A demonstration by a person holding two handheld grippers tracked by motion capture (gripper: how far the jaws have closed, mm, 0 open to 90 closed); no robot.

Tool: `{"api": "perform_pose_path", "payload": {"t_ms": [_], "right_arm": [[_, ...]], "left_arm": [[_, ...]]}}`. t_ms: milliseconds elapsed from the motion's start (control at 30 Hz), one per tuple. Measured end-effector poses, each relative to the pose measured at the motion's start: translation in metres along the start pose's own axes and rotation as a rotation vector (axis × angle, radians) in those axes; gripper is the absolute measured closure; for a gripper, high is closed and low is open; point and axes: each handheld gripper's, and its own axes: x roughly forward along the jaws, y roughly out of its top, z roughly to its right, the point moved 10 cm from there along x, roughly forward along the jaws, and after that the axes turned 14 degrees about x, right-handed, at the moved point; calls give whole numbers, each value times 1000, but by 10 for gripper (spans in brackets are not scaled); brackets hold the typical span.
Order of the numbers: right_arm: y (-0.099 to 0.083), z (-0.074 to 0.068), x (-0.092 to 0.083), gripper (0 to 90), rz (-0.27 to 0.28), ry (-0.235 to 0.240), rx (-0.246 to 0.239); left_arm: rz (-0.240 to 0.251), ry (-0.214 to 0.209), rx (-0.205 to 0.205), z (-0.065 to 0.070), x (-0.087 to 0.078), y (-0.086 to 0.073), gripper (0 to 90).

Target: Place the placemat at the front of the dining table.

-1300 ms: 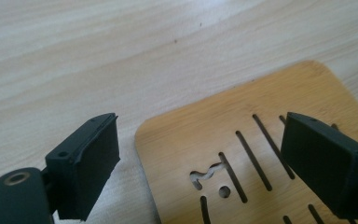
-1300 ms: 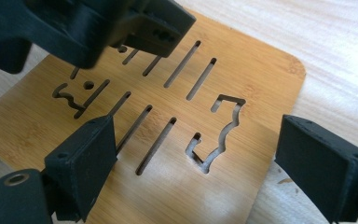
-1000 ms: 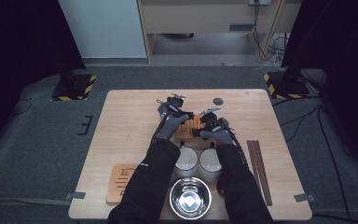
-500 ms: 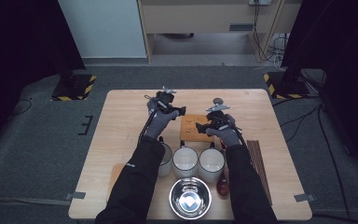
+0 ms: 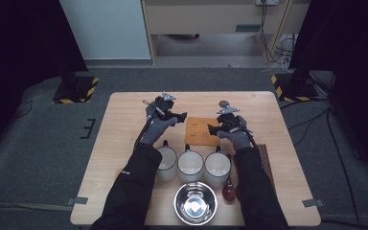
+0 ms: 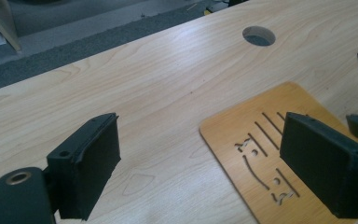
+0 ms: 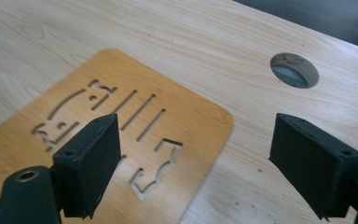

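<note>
An orange-brown wooden board [image 5: 201, 131] with cut-out shapes lies flat at the table's middle. My left gripper [image 5: 181, 116] hovers at the board's left edge, jaws open and pointing right, with nothing between them. In the left gripper view [image 6: 201, 126] the board [image 6: 223, 126] sits under the right jaw. My right gripper [image 5: 213, 128] hovers over the board's right edge, pointing left. Its jaws have just closed slightly but stand open and empty. The right gripper view [image 7: 198, 128] looks down on the board's corner [image 7: 177, 121].
A round hole [image 5: 224, 102] pierces the tabletop beyond the board. Three white mugs [image 5: 190, 165] stand in a row nearer the person, with a steel bowl [image 5: 195, 202] in front of them. A brown spoon [image 5: 229, 190] and dark sticks [image 5: 264, 158] lie at the right.
Both hands have drawn apart: the left one moved left and farther away, the right one slightly right. The spread arms have uncovered the leftmost mug.
</note>
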Motion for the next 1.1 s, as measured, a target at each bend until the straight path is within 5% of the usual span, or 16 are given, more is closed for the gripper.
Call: {"api": "perform_pose_path", "payload": {"t_ms": [500, 767, 1100], "right_arm": [[-20, 22, 20, 162, -70, -76, -13], [-19, 18, 25, 166, -57, -69, -5], [-18, 9, 29, 175, -44, -45, 2]], "left_arm": [[-34, -15, 4, -11, 11, -27, 112], [-67, -15, -10, -19, 16, -47, 109], [-96, -40, 18, -10, 27, -60, 98]]}}
